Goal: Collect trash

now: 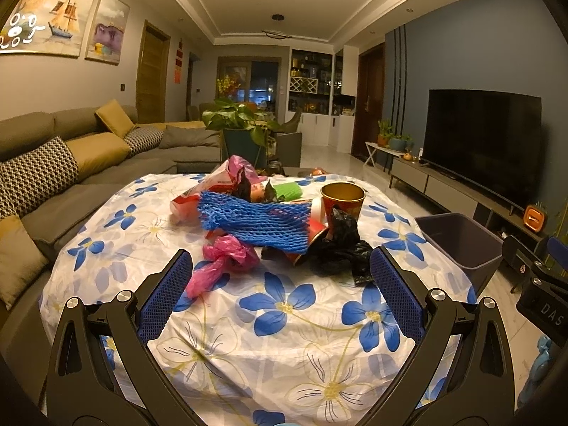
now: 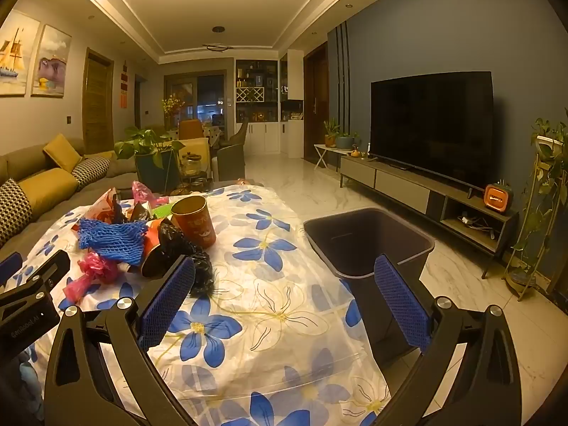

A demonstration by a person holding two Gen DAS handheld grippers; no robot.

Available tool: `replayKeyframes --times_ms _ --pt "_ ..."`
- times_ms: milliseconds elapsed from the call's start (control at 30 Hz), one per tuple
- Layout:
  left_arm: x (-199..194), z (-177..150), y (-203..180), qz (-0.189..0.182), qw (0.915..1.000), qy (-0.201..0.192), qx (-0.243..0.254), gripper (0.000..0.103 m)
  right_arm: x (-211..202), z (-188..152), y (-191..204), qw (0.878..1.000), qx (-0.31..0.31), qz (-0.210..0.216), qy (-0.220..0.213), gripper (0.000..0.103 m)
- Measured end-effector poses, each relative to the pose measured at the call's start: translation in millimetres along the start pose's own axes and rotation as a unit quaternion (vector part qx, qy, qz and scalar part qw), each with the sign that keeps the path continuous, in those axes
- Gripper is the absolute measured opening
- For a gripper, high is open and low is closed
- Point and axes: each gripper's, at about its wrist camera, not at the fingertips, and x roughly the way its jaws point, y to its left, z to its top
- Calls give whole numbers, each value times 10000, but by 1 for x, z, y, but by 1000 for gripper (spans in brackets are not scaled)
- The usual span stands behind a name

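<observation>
beside the table (image 2: 284, 319) stands a bin (image 2: 369, 245); trash heap (image 1: 269, 220) ahead, both hand-held grippers (image 1: 280, 284) (image 2: 284, 284) gaping empty.

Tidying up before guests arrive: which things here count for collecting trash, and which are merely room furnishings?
Job: blue foam net, crumpled pink plastic bag, black plastic bag, red paper cup, dark plastic bin.
Furnishings: black television, grey sofa, potted plant.

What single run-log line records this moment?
left claw: open, empty | right claw: open, empty | trash pile: on table, untouched | bin: beside table
</observation>
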Motion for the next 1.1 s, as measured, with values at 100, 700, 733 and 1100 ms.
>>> replayKeyframes --times_ms 100,700,733,1100 --pt "1 -1 -1 2 10000 22 13 99 1 0 0 10000 8 -5 5 98" --pt "1 -2 -2 -33 10000 30 -6 99 2 -1 -1 10000 1 -14 -6 98" --pt "1 -2 -2 -32 10000 33 -10 99 2 -1 -1 10000 0 -15 -3 98" --pt "2 -4 -2 -35 10000 48 -10 99 3 -4 -2 10000 -24 -12 0 98"
